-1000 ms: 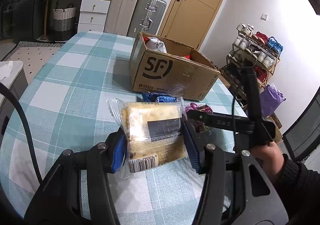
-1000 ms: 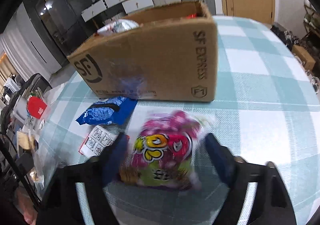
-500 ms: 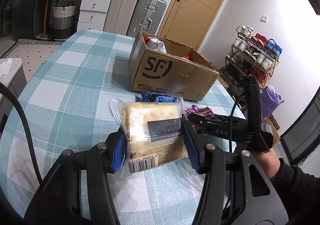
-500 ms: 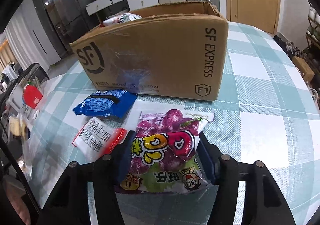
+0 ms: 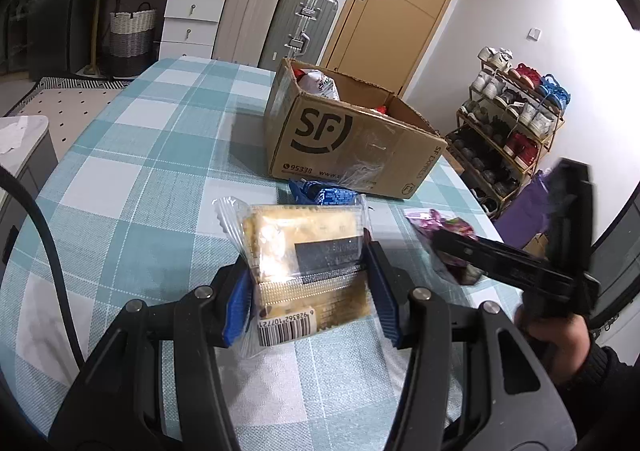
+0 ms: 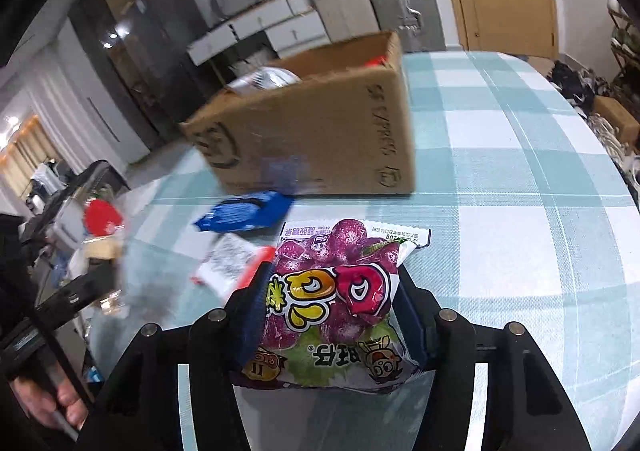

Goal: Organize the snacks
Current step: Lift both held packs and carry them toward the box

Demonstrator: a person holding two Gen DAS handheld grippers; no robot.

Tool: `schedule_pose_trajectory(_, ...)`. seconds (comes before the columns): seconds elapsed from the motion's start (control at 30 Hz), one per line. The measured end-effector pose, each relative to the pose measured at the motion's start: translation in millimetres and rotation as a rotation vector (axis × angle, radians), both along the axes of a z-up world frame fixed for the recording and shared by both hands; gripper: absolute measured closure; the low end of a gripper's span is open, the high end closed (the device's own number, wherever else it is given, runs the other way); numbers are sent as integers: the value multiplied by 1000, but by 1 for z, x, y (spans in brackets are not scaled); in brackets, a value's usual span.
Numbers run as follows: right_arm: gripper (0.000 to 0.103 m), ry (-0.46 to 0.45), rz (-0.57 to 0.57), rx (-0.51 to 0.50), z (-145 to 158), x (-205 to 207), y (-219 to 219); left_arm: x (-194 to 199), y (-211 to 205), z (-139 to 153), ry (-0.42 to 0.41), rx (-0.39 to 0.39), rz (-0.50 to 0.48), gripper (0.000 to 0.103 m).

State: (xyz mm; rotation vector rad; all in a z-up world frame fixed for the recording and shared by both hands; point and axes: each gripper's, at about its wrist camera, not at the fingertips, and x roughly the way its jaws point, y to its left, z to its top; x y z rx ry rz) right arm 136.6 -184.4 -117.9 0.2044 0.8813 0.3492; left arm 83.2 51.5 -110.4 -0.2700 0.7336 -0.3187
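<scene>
My left gripper [image 5: 310, 275] is shut on a clear cracker packet [image 5: 304, 251] and holds it above the checked tablecloth [image 5: 140, 179]. My right gripper [image 6: 332, 303] is shut on a purple grape candy bag [image 6: 336, 303], lifted off the table; that bag also shows in the left wrist view [image 5: 440, 227]. The open SF cardboard box [image 5: 352, 143] stands ahead with snacks inside; it also shows in the right wrist view [image 6: 320, 131]. A blue snack packet [image 6: 244, 211] and a red-and-white packet [image 6: 232, 263] lie on the table before the box.
Suitcases [image 5: 304, 23] and white drawers [image 5: 188, 23] stand behind the table. A shoe rack [image 5: 508, 123] is at the right. A wooden door [image 5: 400, 3] is behind the box. The table's right edge runs near the shoe rack.
My right gripper has closed on the grape candy bag and lifted it up off the table. My left gripper keeps holding the cracker packet almost still.
</scene>
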Motion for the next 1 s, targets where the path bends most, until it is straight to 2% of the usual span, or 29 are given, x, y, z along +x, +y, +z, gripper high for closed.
schedule_pose_trajectory(0.27,45,-81,89,92,24,-49,17,-1,-7,-2,-11,48,5,53)
schedule_pose_trajectory(0.43,45,-115,68,133,34,-68,11,0,-10,-2,-15,70,18,53)
schedule_pose_trajectory(0.5,45,-136,55,144,42,-75,5,2,-9,0,-3,56,19,53)
schedule_pose_trajectory(0.63,45,-186,29,172,68,-86,-11,5,-9,9,-2,44,21,53)
schedule_pose_trajectory(0.83,45,-257,22,198,111,-90,-26,9,-15,42,-29,66,-5,53)
schedule_pose_trajectory(0.93,45,-281,31,207,134,-89,-29,12,-15,66,-44,26,-38,53)
schedule_pose_trajectory(1.0,45,-296,32,214,151,-89,-32,17,-15,83,-54,26,-41,53)
